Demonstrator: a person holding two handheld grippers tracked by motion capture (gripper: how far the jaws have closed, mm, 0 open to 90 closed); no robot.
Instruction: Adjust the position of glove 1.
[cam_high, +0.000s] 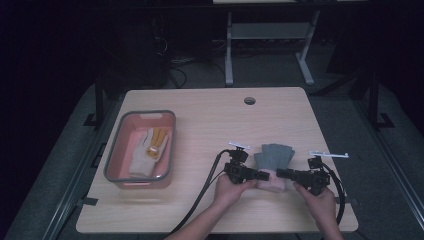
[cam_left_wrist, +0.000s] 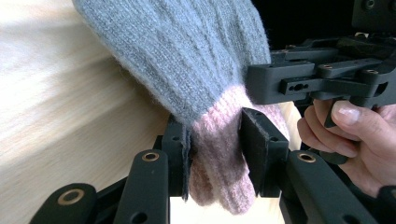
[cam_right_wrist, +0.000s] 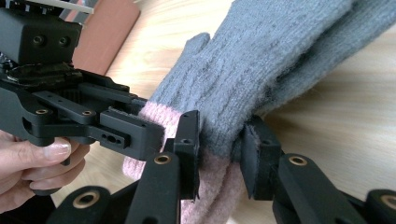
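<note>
1. Grey glove (cam_high: 274, 156) with a pink cuff lies near the table's (cam_high: 210, 120) front edge, well to the right of the bin (cam_high: 114, 172).
2. Left gripper (cam_high: 264, 175) pinches the cuff from the glove's left side, jaws narrow on the knit.
3. Right gripper (cam_high: 281, 173) clamps the cuff from the glove's right side.
4. In the bin there's a pale glove (cam_high: 148, 150), I think; it's small and dim.
</note>
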